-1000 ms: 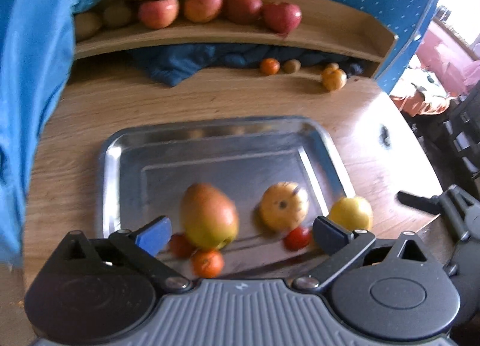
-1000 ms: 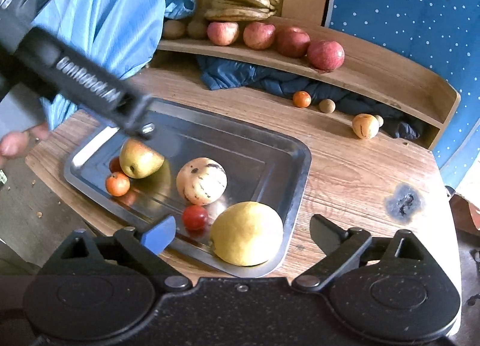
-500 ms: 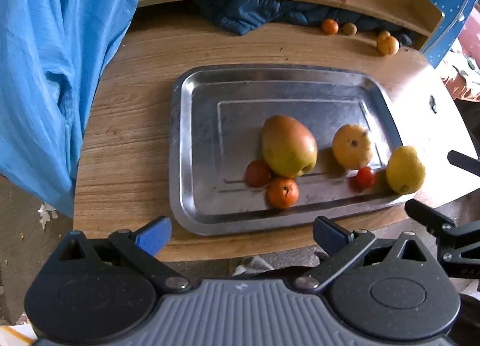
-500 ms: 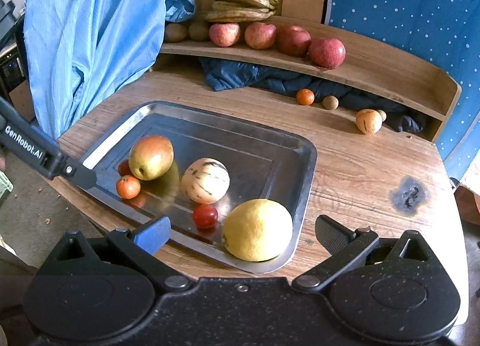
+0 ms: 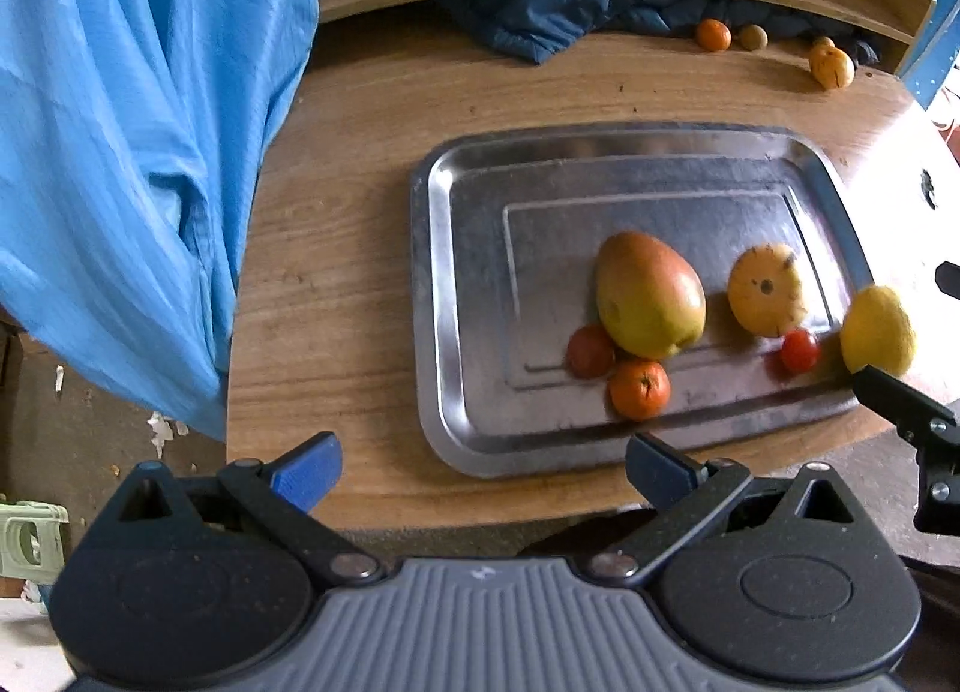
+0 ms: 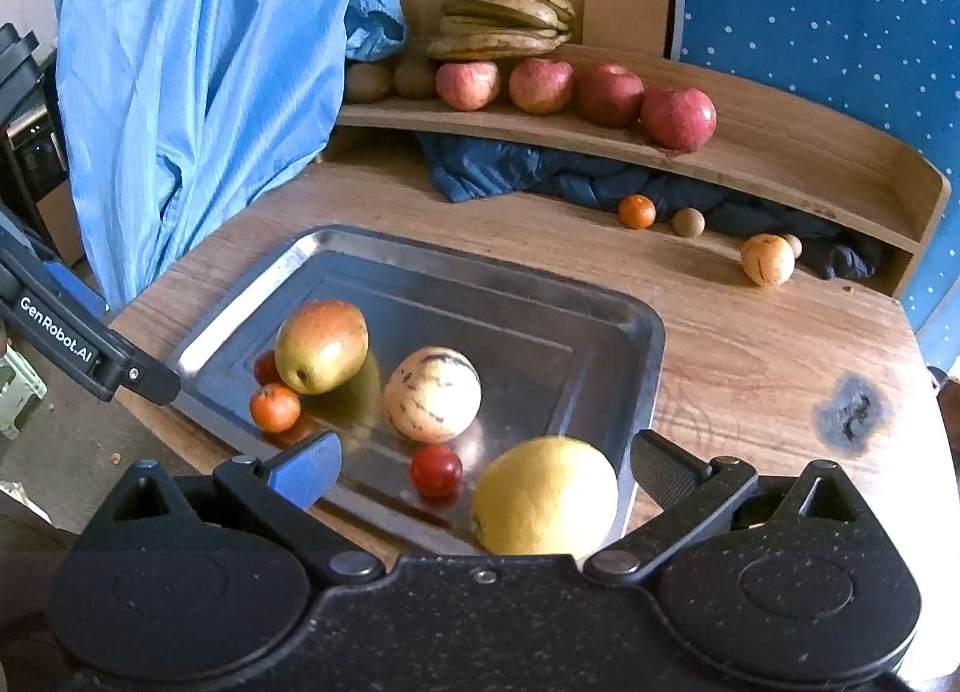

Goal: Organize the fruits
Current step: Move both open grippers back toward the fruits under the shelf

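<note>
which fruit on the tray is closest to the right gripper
The big yellow lemon at the tray's near corner, sitting right between the open right gripper's fingers; the other fruits lie farther in.

Legible text, one item: "GenRobot.AI", white letters on the black finger of the left gripper point(image 6: 90, 347), seen at the left edge of the right wrist view, beside the tray point(image 6: 648, 344). The lettering runs along the finger, slanting down toward its tip. The left wrist view carries only a small pale mark on the grey ribbed housing, too small to read. No readable labels, numbers or signs on the fruit, the tray, the shelf or the cloths.
</note>
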Demonstrator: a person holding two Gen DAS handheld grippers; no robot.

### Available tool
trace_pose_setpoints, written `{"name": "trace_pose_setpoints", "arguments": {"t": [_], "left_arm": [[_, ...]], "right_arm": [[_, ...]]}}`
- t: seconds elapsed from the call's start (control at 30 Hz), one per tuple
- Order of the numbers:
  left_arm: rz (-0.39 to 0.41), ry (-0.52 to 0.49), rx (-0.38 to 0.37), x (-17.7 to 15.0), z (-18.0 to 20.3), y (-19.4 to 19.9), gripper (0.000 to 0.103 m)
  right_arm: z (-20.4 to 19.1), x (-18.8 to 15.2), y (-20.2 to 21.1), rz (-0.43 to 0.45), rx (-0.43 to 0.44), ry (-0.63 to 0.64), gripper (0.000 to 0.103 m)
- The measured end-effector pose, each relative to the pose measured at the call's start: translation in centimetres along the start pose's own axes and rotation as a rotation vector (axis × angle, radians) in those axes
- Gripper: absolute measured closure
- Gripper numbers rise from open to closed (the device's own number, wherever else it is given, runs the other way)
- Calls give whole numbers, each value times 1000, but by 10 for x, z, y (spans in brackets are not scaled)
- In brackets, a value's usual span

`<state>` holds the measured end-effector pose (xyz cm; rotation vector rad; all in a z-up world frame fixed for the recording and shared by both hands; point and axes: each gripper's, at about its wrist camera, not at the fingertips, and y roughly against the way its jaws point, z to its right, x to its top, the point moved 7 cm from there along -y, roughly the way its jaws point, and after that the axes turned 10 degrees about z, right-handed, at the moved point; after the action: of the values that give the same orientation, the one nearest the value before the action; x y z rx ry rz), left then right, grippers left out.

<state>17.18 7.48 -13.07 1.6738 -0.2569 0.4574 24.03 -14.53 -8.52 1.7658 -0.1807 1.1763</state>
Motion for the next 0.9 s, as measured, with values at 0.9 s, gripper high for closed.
{"name": "trace_pose_setpoints", "arguments": {"t": [0.9], "left_arm": [[68, -108, -97, 89, 56, -38, 1]], "right_arm": [[79, 16, -12, 22, -178, -124, 1]]}}
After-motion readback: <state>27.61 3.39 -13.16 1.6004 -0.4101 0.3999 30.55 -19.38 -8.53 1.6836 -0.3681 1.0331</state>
